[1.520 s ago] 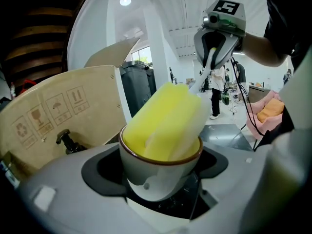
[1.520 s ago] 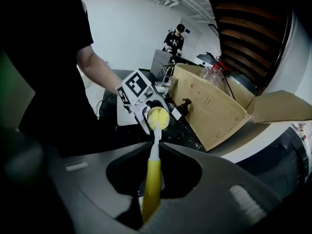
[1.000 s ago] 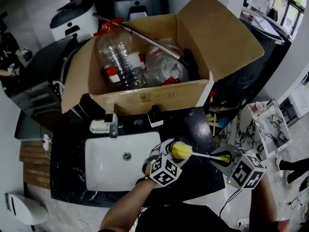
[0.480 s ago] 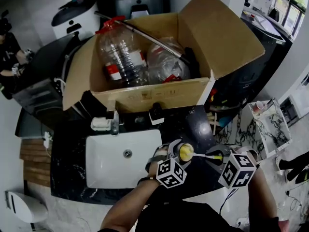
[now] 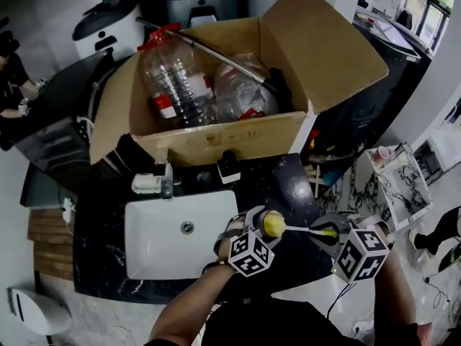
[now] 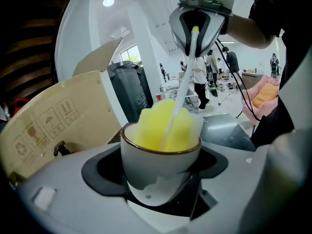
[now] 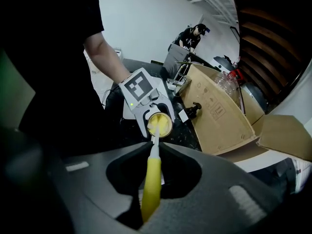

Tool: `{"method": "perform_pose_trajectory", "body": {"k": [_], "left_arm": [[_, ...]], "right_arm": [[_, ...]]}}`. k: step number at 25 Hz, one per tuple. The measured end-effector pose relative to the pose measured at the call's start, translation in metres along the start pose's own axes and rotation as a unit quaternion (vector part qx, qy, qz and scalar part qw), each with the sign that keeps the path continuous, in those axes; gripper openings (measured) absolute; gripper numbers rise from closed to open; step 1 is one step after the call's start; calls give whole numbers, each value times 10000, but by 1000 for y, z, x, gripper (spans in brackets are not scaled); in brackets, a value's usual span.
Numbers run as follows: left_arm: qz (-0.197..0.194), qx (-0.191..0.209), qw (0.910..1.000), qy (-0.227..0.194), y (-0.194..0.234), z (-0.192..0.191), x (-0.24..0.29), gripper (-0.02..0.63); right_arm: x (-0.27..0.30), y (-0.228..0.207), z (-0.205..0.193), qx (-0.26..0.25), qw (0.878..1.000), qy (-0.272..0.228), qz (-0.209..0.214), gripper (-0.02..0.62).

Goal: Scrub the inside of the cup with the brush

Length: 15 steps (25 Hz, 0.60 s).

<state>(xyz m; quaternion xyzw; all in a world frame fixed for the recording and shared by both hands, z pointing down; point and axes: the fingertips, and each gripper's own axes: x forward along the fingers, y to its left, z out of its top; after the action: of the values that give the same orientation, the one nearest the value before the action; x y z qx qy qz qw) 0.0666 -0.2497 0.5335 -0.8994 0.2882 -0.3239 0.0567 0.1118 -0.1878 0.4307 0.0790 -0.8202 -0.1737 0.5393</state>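
Clamped between the two jaws of the left gripper (image 5: 253, 231): a small white ceramic cup with a brown rim (image 6: 158, 165), jaws pressed against its sides. Tipped on its side in the head view, mouth turned toward 3 o'clock, facing the right gripper (image 5: 333, 235). Hovering over the black speckled countertop (image 5: 284, 182), just past the 3 o'clock edge of the white rectangular sink (image 5: 155, 254), at about 5 o'clock of the head view.

Pinched in the right gripper's closed jaws: the yellow handle (image 7: 151, 184) of a brush with a thin white shaft. Pushed into the cup's mouth and filling it: the brush's yellow sponge head (image 6: 163, 126).

Left forearm bare, reaching up from 6 o'clock toward 1 o'clock. Right arm entering from 5 o'clock, gripper pointing toward 9 o'clock, in line with the cup.

At 12 o'clock beyond the sink: an open brown cardboard box (image 5: 223, 146) holding clear plastic bottles.
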Motion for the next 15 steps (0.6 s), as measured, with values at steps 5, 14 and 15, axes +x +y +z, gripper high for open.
{"method": "perform_pose_trajectory", "body": {"k": [5, 14, 15], "left_arm": [[-118, -437, 9989, -85, 0, 0, 3, 425], [-113, -63, 9995, 283, -8, -24, 12, 425], [-109, -30, 9995, 302, -8, -26, 12, 425]], "right_arm": [[-3, 1, -5, -115, 9994, 244, -203, 41], [-5, 10, -26, 103, 9974, 707, 11, 41], [-4, 12, -27, 114, 9973, 728, 68, 41]]}}
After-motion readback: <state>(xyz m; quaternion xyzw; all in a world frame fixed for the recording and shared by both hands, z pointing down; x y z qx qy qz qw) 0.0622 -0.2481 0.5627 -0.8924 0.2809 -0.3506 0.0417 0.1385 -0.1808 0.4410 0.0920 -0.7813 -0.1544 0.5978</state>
